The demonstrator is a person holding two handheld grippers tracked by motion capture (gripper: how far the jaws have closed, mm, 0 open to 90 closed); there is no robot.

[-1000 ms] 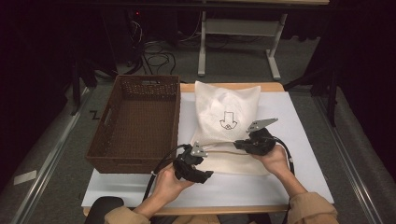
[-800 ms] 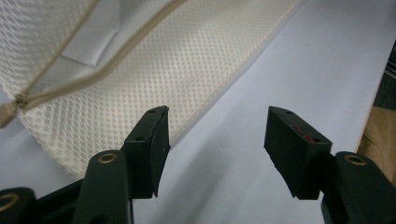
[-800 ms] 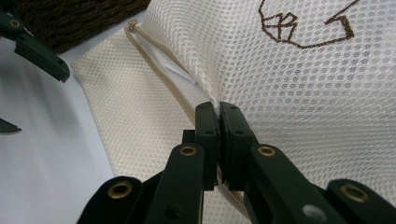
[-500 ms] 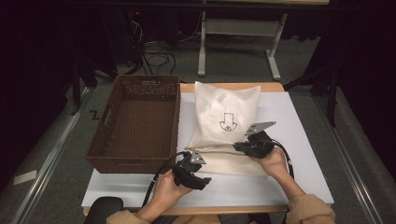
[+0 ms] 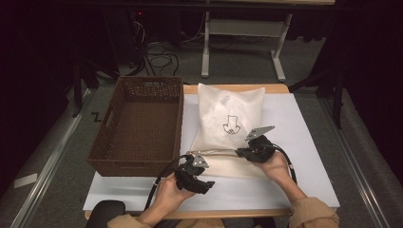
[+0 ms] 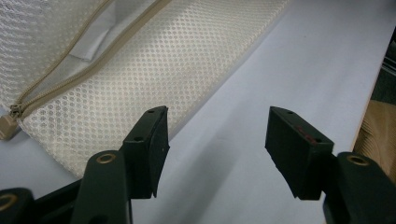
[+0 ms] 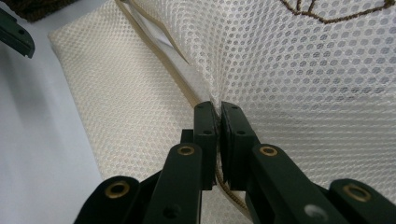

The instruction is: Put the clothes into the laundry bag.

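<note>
My right claw (image 7: 217, 140) stays clamped on the mesh bag (image 5: 231, 114) at mid-desk beside its half-open zipper (image 6: 70, 77), while my left claw (image 6: 212, 144), jaws apart, has backed off near-left, so unzipping looks paused.

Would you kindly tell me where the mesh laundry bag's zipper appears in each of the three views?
High view: the zipper runs across the mesh laundry bag near its front edge, between the two hands.
Left gripper view: upper left, slanting down to the beige end tab at the left edge.
Right gripper view: top centre, running down to the closed right tongs.
Shared landmark: the white table.
</note>
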